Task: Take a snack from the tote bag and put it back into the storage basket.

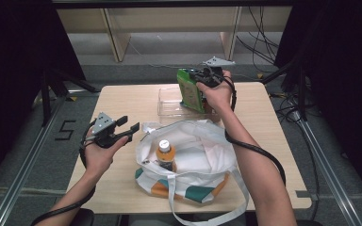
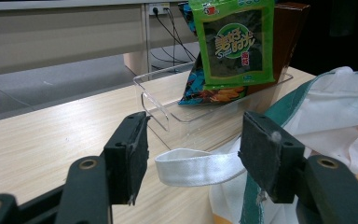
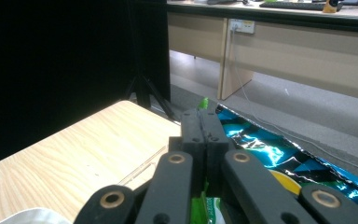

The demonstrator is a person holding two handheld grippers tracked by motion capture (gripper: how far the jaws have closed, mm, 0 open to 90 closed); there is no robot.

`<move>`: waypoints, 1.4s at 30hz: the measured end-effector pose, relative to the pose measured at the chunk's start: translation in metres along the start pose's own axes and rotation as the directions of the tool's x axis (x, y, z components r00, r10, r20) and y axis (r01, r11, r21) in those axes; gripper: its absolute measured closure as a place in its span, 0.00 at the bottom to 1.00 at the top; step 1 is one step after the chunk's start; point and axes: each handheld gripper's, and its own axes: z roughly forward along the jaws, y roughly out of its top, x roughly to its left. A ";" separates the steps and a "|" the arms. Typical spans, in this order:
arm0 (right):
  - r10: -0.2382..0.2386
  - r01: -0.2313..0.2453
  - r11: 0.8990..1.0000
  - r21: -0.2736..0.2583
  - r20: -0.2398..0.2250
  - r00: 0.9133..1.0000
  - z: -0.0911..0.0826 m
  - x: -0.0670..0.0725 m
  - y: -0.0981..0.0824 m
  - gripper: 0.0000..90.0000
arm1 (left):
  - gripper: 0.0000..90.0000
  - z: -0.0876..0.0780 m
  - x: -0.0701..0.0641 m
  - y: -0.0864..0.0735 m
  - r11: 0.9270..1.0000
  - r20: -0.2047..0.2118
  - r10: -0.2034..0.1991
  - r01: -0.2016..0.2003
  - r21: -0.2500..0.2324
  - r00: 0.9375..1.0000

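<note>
My right gripper [image 1: 199, 75] is shut on the top edge of a green seaweed snack packet [image 1: 188, 89], which hangs upright over a clear plastic bin [image 1: 168, 107] at the table's far side. In the right gripper view a green sliver of the packet [image 3: 204, 101] shows at the tip of the closed gripper [image 3: 204, 114]. My left gripper [image 1: 127, 124] stands open near the left of a white tote bag [image 1: 202, 160]. From the left gripper view, the bag's white strap [image 2: 196, 165] lies beyond the open gripper [image 2: 193, 144], untouched.
A bottle with an orange label [image 1: 165, 153] stands inside the tote bag. A blue snack packet [image 2: 205, 91] and a brown box [image 2: 289, 37] lean in the bin behind the green packet [image 2: 235, 44]. Bare tabletop [image 1: 118, 101] lies at the far left.
</note>
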 end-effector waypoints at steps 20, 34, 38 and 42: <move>-0.013 0.013 1.000 -0.002 -0.005 1.000 0.011 0.001 0.002 1.00 | 0.45 0.000 0.000 0.000 1.000 0.000 -0.008 0.008 -0.003 1.000; -0.022 0.021 1.000 0.012 0.009 1.000 0.017 0.002 -0.007 1.00 | 0.45 0.000 0.001 0.000 1.000 -0.002 -0.010 0.010 0.000 1.000; -0.031 0.031 0.999 0.021 0.009 0.999 0.019 0.002 -0.008 1.00 | 0.45 -0.001 0.001 0.000 1.000 -0.001 -0.013 0.013 -0.002 1.000; -0.041 0.040 0.999 0.020 0.017 0.999 0.019 0.002 -0.009 1.00 | 0.45 -0.001 0.001 0.000 1.000 -0.001 -0.013 0.013 -0.001 1.000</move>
